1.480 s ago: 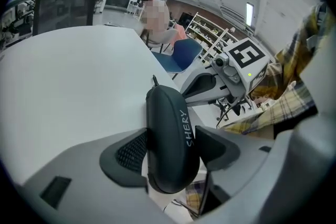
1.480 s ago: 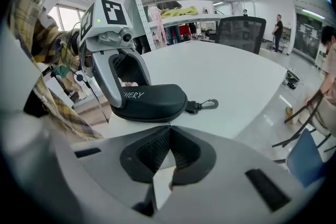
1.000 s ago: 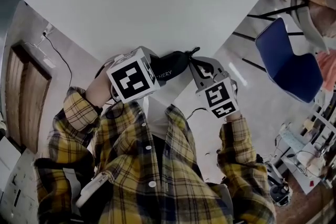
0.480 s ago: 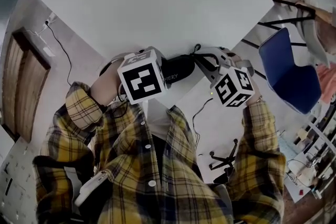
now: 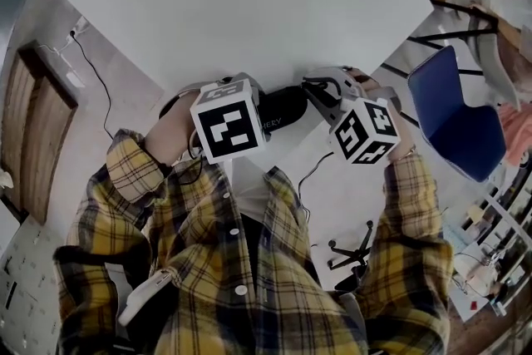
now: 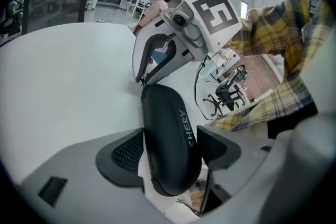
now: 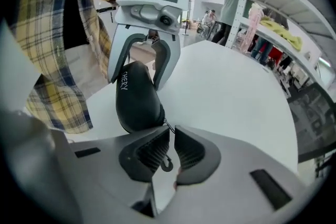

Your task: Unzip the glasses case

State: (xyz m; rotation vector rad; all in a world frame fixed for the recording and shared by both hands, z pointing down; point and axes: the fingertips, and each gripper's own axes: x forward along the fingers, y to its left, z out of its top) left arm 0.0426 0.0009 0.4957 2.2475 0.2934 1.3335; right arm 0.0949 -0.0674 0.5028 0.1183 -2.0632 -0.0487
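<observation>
Desk: A white, flat-topped desk (image 5: 249, 4) filled the upper head view, with its near corner towards the person.
Floor, left: A brown wooden panel (image 5: 33, 137) stood well apart from the desk's left edge. A thin black cable (image 5: 93, 83) ran between them.
Clothing: A yellow plaid shirt (image 5: 249, 262) covered both arms down to the grippers.
Left gripper: The grey two-jaw left gripper (image 6: 170, 147), topped by a black-and-white marker cube (image 5: 226, 119), was at the left side of the desk's near corner. Its tongs were spread wide. Their pads pressed on the two long sides of the black, oval, hard-shell glasses case (image 6: 165, 113).
Glasses case: It lay lengthways at the desk's near corner, between the two grippers. One end was clamped by the left gripper and the other end pointed at the right one. White lettering ran along its lid, and the shell halves were together. Whether its underside rested on the desk could not be told.
Zipper pull: A small, dark, hook-ended metal zipper pull (image 7: 166, 163) hung on a short link from the case's free end.
Right gripper: The matching grey right gripper (image 7: 171, 136) was at the right side of the same corner. Its tongs were pressed almost together, pinching the zipper pull at their tips, and the hook dangled in the narrow gap behind.
Floor, right: A blue chair (image 5: 457, 112) stood well apart from the desk's right edge.
</observation>
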